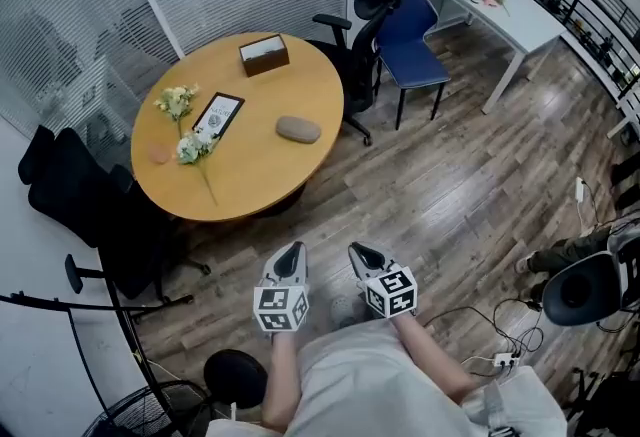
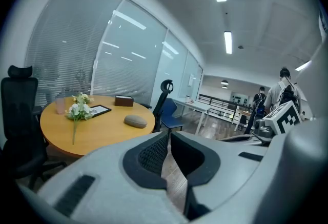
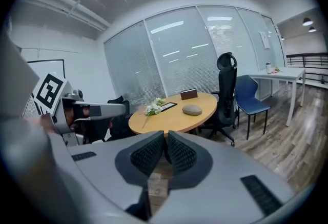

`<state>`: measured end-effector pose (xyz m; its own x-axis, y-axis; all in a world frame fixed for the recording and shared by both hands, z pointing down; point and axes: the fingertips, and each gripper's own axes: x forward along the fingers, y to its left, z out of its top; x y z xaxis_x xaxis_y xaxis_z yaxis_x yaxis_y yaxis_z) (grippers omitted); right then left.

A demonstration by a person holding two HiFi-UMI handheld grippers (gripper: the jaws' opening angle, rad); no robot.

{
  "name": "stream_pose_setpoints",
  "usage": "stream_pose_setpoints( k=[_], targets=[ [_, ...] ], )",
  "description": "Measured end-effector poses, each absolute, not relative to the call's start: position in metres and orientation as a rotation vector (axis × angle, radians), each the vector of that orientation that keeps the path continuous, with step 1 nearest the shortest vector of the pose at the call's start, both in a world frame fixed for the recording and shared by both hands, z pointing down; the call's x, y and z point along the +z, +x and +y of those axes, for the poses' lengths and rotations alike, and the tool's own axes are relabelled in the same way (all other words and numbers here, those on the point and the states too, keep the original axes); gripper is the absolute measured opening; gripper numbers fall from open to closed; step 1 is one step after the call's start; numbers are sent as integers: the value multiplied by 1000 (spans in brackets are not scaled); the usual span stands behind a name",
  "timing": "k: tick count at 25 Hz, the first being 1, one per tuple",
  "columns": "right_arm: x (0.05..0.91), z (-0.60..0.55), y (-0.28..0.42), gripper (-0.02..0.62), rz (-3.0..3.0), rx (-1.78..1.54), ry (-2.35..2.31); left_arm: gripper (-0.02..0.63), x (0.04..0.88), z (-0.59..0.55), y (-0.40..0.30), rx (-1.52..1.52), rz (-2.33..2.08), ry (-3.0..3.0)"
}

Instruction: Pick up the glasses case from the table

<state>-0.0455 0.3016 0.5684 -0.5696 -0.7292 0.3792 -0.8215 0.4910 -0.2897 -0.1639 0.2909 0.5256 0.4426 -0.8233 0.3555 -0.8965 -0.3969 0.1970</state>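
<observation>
The glasses case (image 1: pixel 298 129) is a grey-brown oval pod lying on the round wooden table (image 1: pixel 250 175), toward its right side; it also shows as the glasses case (image 2: pixel 136 121) and the glasses case (image 3: pixel 192 110) in the two gripper views. My left gripper (image 1: pixel 290 257) and right gripper (image 1: pixel 364 255) hang side by side over the wood floor, well short of the table. Both point toward it, tilted slightly down. Each pair of jaws is shut with nothing between them.
On the table lie a flower sprig (image 1: pixel 186 140), a framed tablet (image 1: pixel 217 115), a pink cup (image 1: pixel 160 155) and a brown box (image 1: pixel 264 55). Black chairs (image 1: pixel 80 195) stand left, an office chair (image 1: pixel 365 20) and blue chair (image 1: pixel 408 35) behind. Cables and a power strip (image 1: pixel 505 359) lie at right.
</observation>
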Motion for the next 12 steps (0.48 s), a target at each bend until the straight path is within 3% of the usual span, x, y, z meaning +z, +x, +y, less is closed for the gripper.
stream_pose_setpoints(
  k=[7, 10, 12],
  targets=[
    [573, 305, -45, 89, -2517, 674, 1309, 18, 530, 287, -160, 276, -1431, 2345],
    [574, 304, -39, 115, -2510, 680, 1309, 87, 532, 285, -154, 280, -1414, 2347],
    [576, 301, -36, 126, -2510, 691, 1319, 101, 533, 283, -151, 283, -1407, 2352]
  ],
)
